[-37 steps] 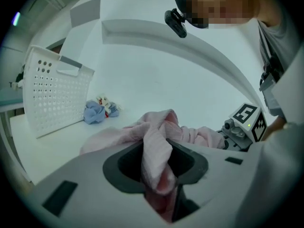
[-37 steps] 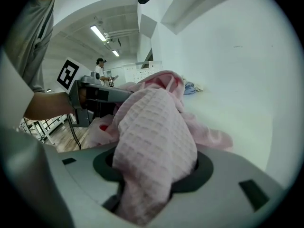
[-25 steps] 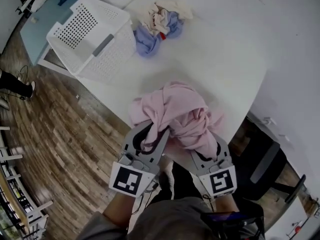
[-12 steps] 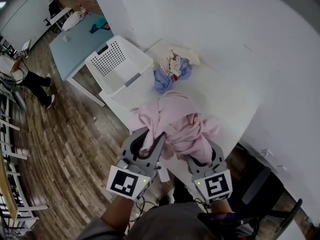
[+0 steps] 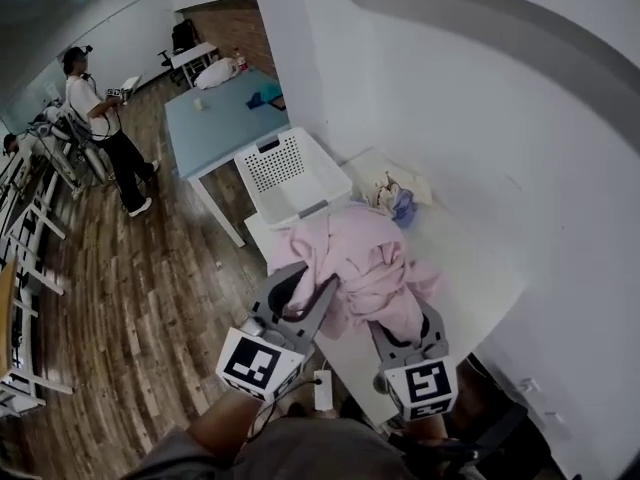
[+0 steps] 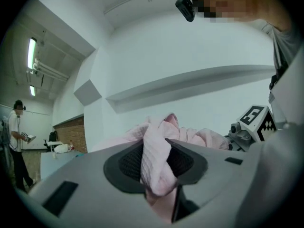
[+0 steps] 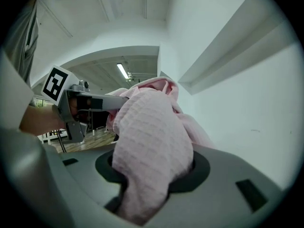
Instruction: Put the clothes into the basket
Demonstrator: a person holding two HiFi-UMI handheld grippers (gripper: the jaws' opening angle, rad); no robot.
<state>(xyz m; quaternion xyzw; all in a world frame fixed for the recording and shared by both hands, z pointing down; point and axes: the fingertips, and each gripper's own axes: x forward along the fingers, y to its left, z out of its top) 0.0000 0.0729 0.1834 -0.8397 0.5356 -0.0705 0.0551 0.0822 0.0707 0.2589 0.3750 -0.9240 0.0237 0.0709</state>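
A bundled pink garment (image 5: 365, 268) hangs lifted above the white table (image 5: 470, 288), held from both sides. My left gripper (image 5: 318, 290) is shut on a fold of the pink garment (image 6: 156, 163), which fills the gap between its jaws. My right gripper (image 5: 405, 323) is shut on another thick fold of the pink garment (image 7: 152, 151). The white perforated basket (image 5: 285, 173) stands at the table's far left end, beyond the garment. A small pile of cream and blue clothes (image 5: 392, 198) lies on the table right of the basket.
A light blue table (image 5: 225, 118) stands behind the basket. A person (image 5: 100, 128) stands on the wooden floor at the far left. The white wall (image 5: 500, 118) runs along the table's right side. A white power strip (image 5: 323, 390) hangs near the table's near edge.
Both grippers have lifted the pink garment off the table and carried it toward the basket. The view has tilted up, so the basket and clothes pile now sit nearer the garment.
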